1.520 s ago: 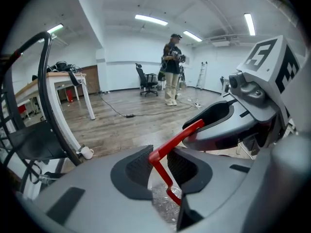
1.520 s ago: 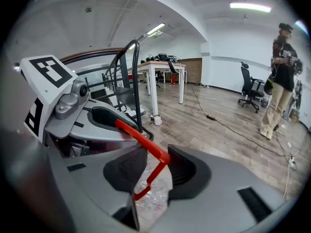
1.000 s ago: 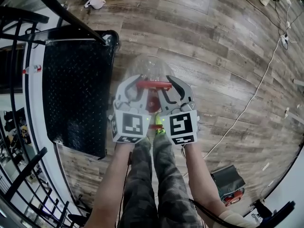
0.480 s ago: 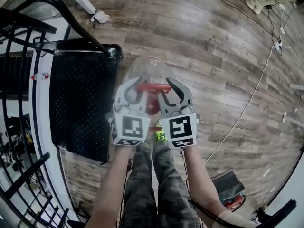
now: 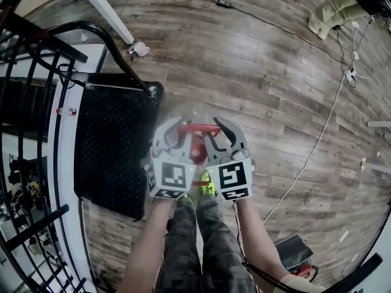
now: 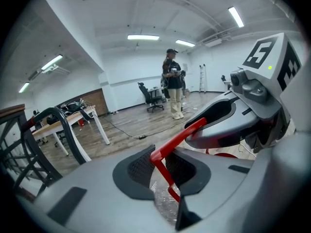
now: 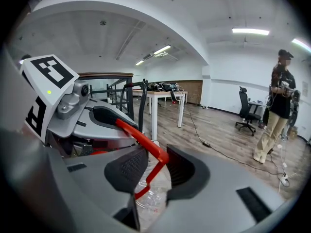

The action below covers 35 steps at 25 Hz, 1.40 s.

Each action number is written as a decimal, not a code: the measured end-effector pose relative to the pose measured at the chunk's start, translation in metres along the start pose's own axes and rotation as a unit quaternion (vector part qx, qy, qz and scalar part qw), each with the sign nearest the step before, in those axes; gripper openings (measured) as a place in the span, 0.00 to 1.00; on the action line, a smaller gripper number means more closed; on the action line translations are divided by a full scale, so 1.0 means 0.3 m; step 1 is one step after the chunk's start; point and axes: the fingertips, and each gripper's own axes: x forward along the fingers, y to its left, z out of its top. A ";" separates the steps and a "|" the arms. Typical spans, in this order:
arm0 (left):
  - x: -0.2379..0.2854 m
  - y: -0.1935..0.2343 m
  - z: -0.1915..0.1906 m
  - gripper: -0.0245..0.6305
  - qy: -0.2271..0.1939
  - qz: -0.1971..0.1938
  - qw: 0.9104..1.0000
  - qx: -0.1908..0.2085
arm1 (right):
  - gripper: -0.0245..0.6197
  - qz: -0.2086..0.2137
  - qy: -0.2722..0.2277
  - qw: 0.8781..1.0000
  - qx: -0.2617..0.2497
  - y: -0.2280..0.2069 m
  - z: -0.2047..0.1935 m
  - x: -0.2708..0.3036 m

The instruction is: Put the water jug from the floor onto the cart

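A clear water jug (image 5: 190, 116) with a red handle (image 5: 197, 129) hangs above the wood floor, just right of the black cart platform (image 5: 113, 145). My left gripper (image 5: 175, 139) is shut on the handle's left end and my right gripper (image 5: 218, 137) on its right end. In the left gripper view the red handle (image 6: 171, 147) crosses between the dark pads, with crinkled clear plastic (image 6: 163, 203) below. The right gripper view shows the handle (image 7: 146, 147) in its jaws too, and the left gripper (image 7: 87, 120) opposite. My grippers hide most of the jug.
The cart's curved black push bar (image 5: 116, 44) rises at its far end. Black railings (image 5: 30, 72) fill the left edge. A white table leg (image 5: 110, 8), floor cables (image 5: 317, 145) and a red and black device (image 5: 294, 249) are around. A person (image 7: 278, 106) stands far off.
Both grippers have risen together with the jug hanging from its handle, so the floor and cart look farther below. The hold on the handle is unchanged.
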 end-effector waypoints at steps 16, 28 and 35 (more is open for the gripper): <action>-0.346 0.039 0.408 0.14 -0.016 0.031 0.999 0.006 | 0.22 0.011 -0.034 0.999 -0.004 0.034 0.412 -0.325; -0.480 0.013 0.551 0.14 -0.016 0.057 0.998 -0.012 | 0.22 0.038 -0.045 0.998 -0.024 0.037 0.552 -0.476; -0.511 0.027 0.572 0.14 -0.007 0.080 0.996 -0.030 | 0.22 0.065 -0.039 0.996 -0.040 0.047 0.588 -0.485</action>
